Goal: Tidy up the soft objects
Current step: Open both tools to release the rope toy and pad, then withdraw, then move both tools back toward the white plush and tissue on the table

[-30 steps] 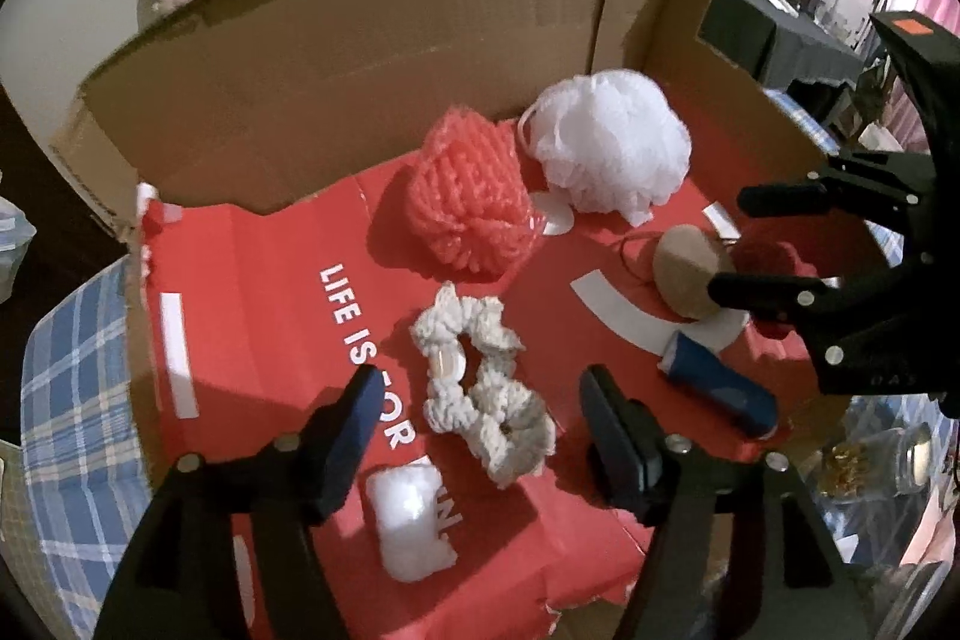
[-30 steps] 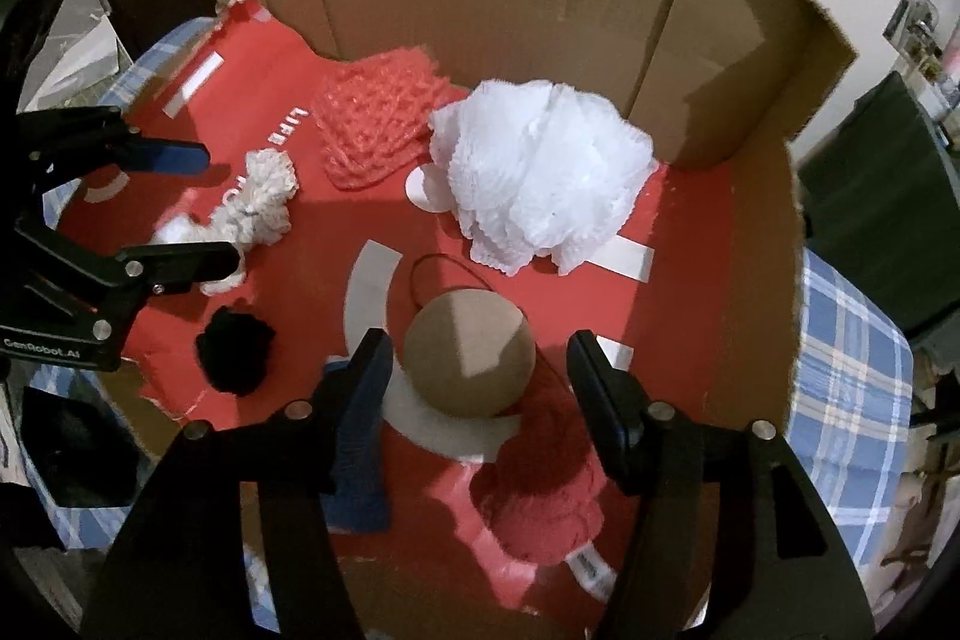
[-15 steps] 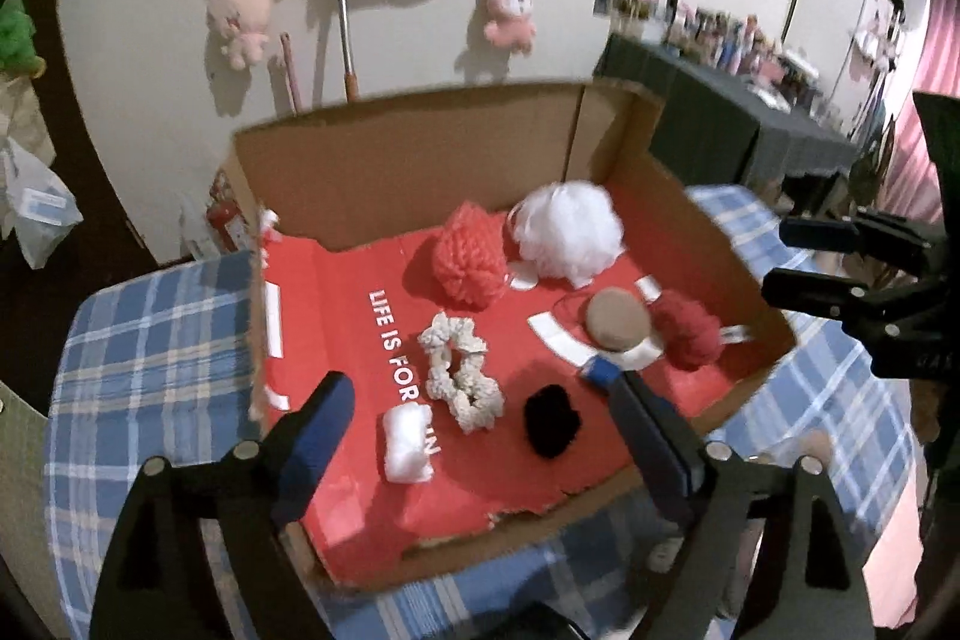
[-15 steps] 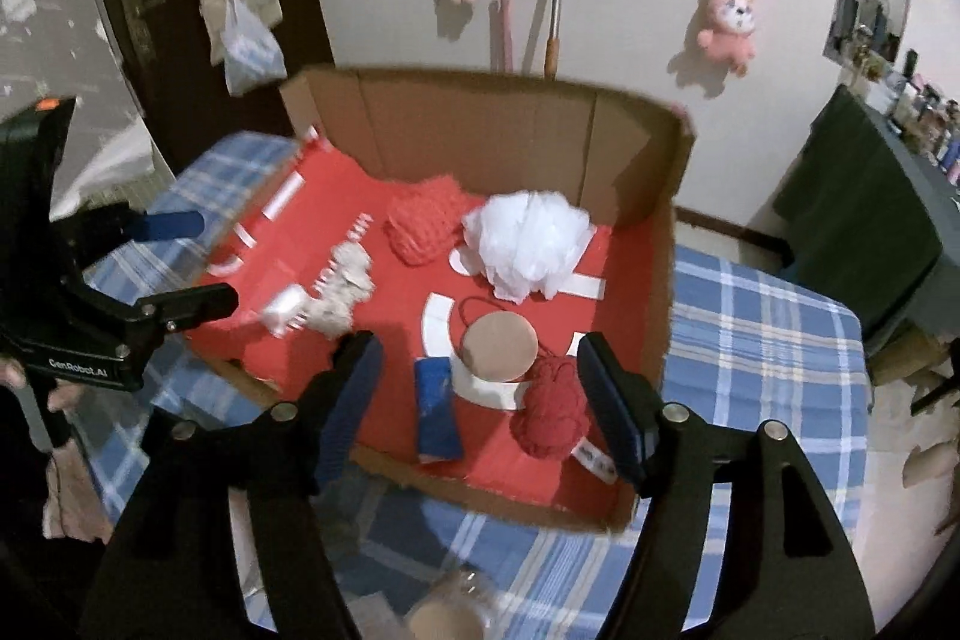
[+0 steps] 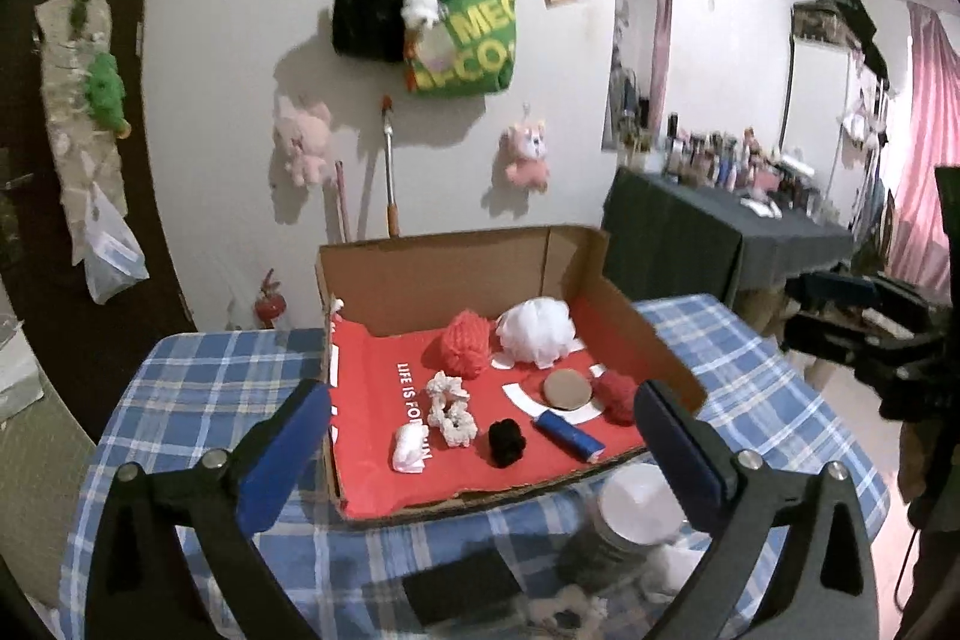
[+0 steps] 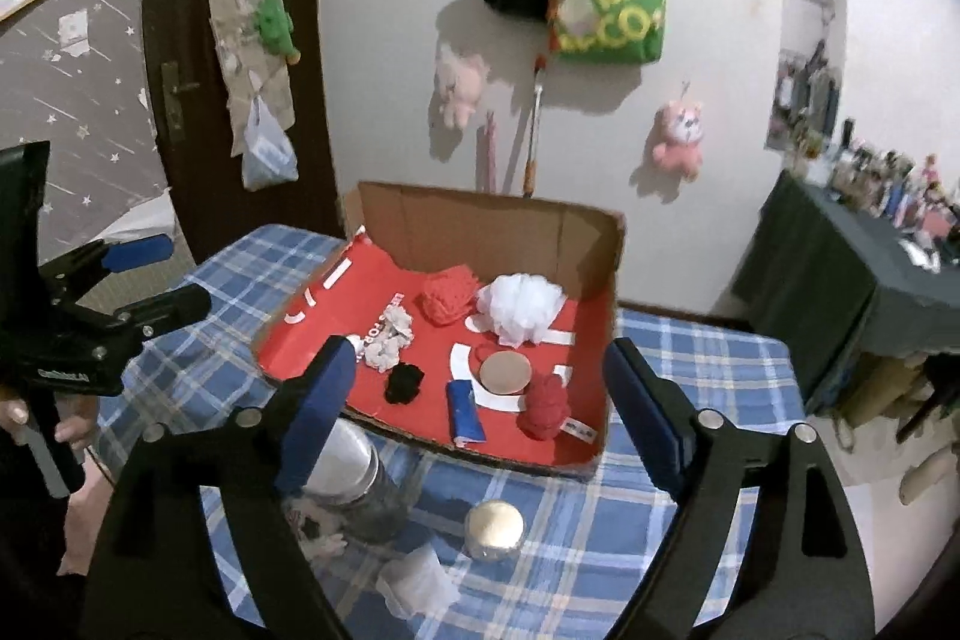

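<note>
Both wide-open, empty grippers (image 5: 480, 430) (image 6: 474, 394) hover apart from the boxed soft objects (image 5: 450, 409).

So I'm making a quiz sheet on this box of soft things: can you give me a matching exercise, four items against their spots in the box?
Things:
1. white mesh pouf
2. black pom-pom
3. blue roll
4. cream scrunchie

Places:
a. front edge, beside the tan disc
b. back wall, right of the coral pouf
c. middle, by the white lettering
d. front, between scrunchie and blue roll

Pairs: 1-b, 2-d, 3-a, 4-c
</note>
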A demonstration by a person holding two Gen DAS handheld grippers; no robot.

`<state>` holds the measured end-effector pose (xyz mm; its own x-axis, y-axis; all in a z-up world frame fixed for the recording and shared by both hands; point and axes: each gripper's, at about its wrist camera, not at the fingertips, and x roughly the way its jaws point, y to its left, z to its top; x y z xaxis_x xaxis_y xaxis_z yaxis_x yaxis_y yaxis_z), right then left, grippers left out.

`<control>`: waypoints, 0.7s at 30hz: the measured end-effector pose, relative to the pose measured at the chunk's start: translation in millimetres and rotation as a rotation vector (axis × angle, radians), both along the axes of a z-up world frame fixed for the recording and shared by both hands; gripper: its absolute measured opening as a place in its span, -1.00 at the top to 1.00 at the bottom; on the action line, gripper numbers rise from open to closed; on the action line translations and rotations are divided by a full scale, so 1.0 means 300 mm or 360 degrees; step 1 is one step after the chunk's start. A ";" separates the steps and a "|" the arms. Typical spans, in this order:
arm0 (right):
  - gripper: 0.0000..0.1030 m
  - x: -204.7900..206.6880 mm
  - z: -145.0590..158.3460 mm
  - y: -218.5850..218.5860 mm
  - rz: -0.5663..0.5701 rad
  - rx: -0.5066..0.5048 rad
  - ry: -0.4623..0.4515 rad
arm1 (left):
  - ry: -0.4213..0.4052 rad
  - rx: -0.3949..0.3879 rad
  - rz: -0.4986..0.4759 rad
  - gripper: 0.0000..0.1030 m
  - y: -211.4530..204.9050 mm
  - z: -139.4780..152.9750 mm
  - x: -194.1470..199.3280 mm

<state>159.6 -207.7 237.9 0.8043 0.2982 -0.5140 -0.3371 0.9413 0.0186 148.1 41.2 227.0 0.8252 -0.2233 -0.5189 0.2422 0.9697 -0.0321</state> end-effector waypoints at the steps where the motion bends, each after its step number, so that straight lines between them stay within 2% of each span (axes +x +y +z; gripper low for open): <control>1: -0.64 -0.033 0.003 0.000 -0.0008 -0.0003 -0.0035 | -0.0025 -0.0014 0.0010 -1.00 0.002 0.007 -0.030; 6: -0.66 -0.188 -0.014 -0.006 -0.0053 0.0053 -0.0160 | -0.0133 -0.0028 0.0055 -1.00 -0.009 0.012 -0.165; 11: -0.67 -0.323 -0.064 0.007 -0.0131 0.0018 -0.0290 | -0.0205 -0.0069 0.0069 -1.00 -0.025 -0.029 -0.294; 14: -0.76 -0.384 -0.102 0.005 -0.0149 0.0044 -0.0313 | -0.0215 -0.0062 0.0070 -1.00 -0.041 -0.063 -0.348; 21: -0.77 -0.468 -0.183 0.016 -0.0235 0.0032 -0.0340 | -0.0213 -0.0091 0.0093 -1.00 -0.058 -0.137 -0.421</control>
<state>19.4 -203.0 183.1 0.9296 0.1778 -0.3229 -0.1943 0.9807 -0.0194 21.7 23.8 185.8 0.8987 -0.1988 -0.3910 0.1912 0.9798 -0.0586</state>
